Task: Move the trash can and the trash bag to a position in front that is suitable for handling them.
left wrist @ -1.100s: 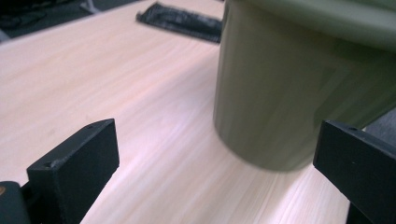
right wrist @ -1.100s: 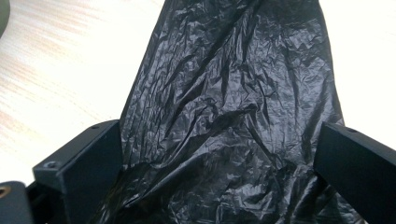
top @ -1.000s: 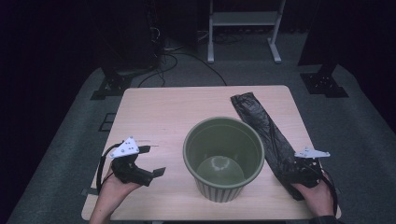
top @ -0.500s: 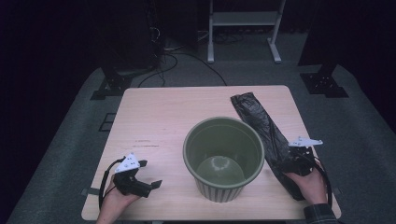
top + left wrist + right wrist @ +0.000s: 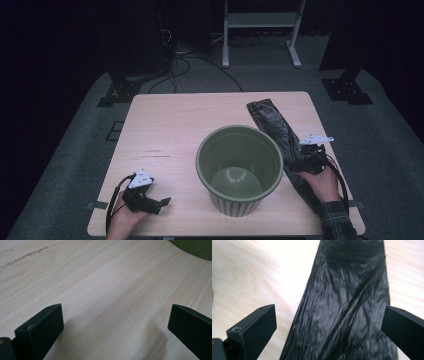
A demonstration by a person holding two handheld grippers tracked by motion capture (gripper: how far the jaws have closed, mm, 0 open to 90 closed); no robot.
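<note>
Right gripper view: right tool [image 5: 329,340] spread over bag [image 5: 344,307]; left tool [image 5: 112,335] spread, idle. Risk: slick film slips, thin pinch.

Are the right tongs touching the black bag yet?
Cannot tell. The right gripper view shows the right tongs open astride the black bag, but not whether they rest on it.

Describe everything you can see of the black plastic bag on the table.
The black plastic bag is a long, crinkled, glossy strip of thin film, folded flat and unopened. It lies on the wooden table, running from the far right area toward the near edge, just right of the green bin. The right claw hangs over its near part, jaws wide open on either side, not yet closed on it.
</note>
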